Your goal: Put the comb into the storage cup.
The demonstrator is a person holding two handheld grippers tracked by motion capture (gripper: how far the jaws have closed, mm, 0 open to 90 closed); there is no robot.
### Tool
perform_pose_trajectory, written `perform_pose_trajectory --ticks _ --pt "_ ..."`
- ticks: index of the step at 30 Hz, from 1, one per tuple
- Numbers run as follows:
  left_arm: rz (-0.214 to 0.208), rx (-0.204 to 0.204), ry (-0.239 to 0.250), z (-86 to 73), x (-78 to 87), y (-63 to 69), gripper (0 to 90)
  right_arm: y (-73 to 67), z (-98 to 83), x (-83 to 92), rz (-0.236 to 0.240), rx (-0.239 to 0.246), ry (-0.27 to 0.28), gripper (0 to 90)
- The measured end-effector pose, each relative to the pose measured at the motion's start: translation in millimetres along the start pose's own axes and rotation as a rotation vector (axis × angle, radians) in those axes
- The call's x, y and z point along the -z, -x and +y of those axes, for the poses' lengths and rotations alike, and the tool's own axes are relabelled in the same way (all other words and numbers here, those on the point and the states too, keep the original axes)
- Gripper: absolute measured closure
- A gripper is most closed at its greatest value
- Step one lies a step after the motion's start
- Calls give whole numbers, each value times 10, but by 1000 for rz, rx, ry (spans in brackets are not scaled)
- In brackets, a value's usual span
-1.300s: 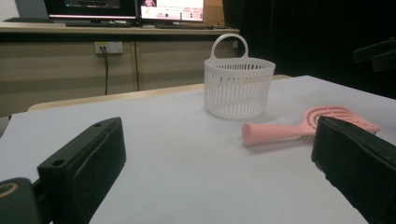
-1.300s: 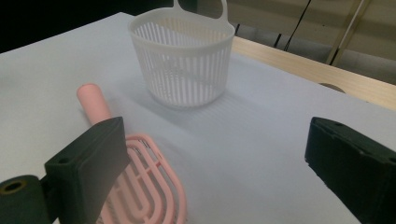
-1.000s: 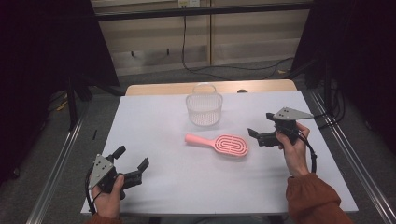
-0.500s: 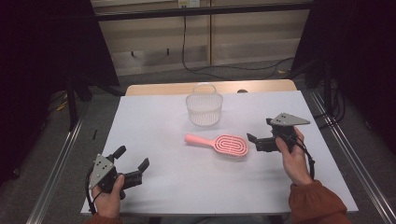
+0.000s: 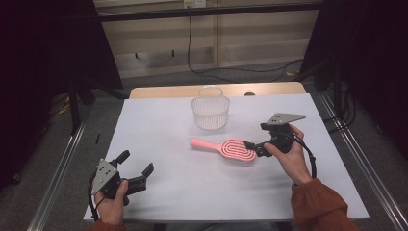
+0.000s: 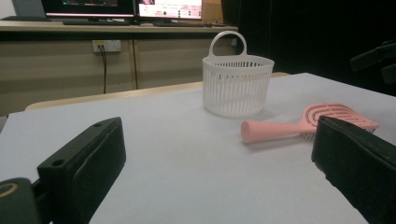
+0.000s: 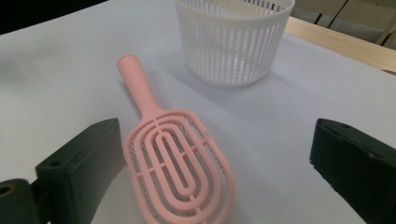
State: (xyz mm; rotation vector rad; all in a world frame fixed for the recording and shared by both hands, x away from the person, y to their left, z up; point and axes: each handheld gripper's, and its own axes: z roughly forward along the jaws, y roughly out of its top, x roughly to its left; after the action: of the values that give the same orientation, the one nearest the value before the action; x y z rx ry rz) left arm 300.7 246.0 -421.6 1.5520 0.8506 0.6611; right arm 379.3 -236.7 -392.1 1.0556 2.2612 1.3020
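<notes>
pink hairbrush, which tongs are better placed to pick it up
Right. The right tongs sit open at the pink hairbrush head, which lies between their jaws. The left tongs are open too, but far off near the table's front edge.

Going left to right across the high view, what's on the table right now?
left gripper → white basket → pink hairbrush → right gripper

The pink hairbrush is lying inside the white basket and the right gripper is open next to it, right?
Not quite. The pink hairbrush is not inside the white basket; it lies flat on the table in front of the basket, apart from it, as the high view shows. The rest holds: the right gripper is open, its jaws at the brush's head.
</notes>
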Motion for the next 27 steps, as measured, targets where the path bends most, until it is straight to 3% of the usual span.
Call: perform_pose_trajectory --ticks 3,14,18,27 --pt "1 0 2 1 0 1 32 17 39 -96 77 -16 -6 29" --pt "4 1 -1 -3 -6 0 32 -6 80 -243 118 18 -90 28" --pt "1 1 -2 -3 -4 0 32 -13 162 -337 142 59 -170 32" --pt "0 -1 -2 -2 -3 -4 32 -48 263 -462 166 122 -265 43"
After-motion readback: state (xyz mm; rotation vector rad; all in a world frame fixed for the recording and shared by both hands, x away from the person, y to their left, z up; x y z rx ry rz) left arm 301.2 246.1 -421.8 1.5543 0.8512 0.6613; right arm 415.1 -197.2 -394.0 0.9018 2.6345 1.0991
